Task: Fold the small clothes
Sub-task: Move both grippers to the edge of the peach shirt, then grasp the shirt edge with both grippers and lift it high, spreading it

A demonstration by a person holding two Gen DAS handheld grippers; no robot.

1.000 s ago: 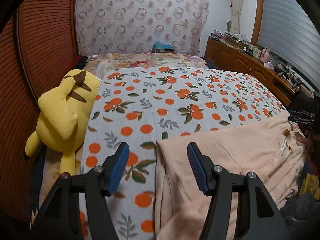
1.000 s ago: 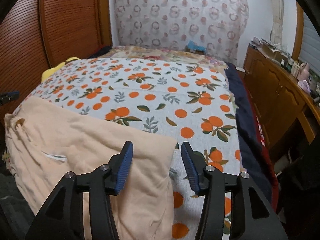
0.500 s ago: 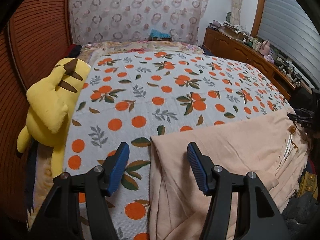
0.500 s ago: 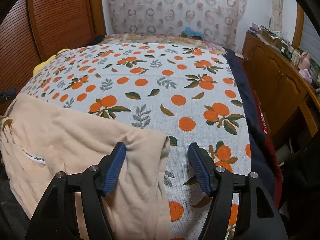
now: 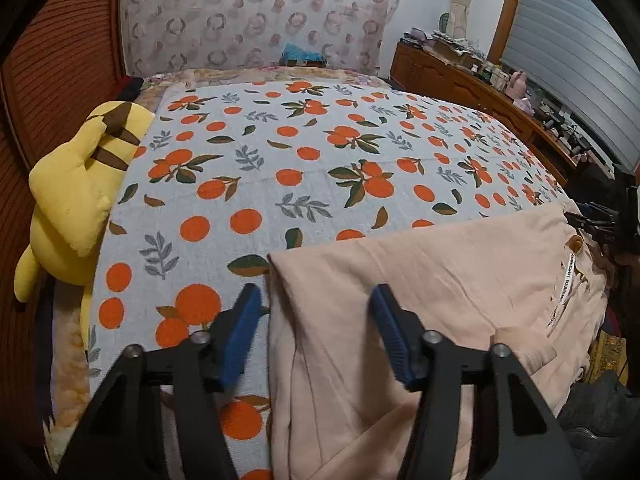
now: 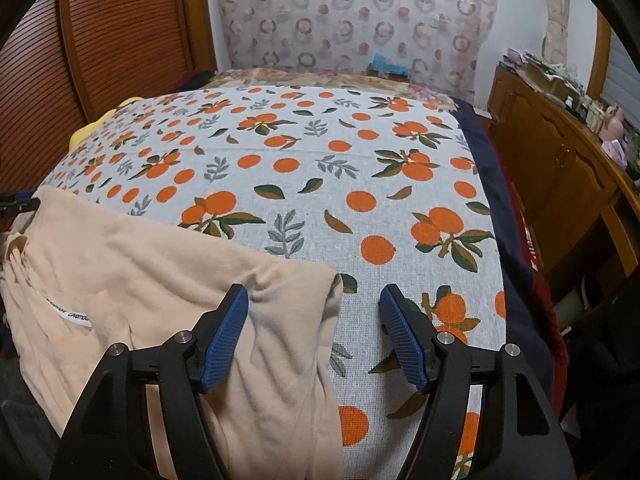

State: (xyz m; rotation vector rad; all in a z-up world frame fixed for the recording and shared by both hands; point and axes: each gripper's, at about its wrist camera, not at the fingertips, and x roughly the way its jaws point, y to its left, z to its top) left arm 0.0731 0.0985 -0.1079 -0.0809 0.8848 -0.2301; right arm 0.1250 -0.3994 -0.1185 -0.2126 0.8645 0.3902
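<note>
Your left gripper point(image 5: 316, 300) hangs over the near left corner of the peach garment point(image 5: 440, 280), its jaws closing but parted. The cloth's left edge lies between the blue pads point(image 5: 240, 328), and neither pad presses on it, so nothing is held.

Your right gripper point(image 6: 314, 304) is over the garment's point(image 6: 140, 264) other near corner with its jaws spread wide. The left pad point(image 6: 224, 336) sits over the cloth and may be touching it; you cannot tell from this angle. The right pad is over the orange-print bedspread point(image 6: 320, 184), clear of the fabric. It holds nothing either.

The garment lies flat across the near edge of the bed, its white label point(image 5: 566, 280) showing toward the right. A yellow plush toy point(image 5: 76, 200) rests along the bed's left edge.
</note>
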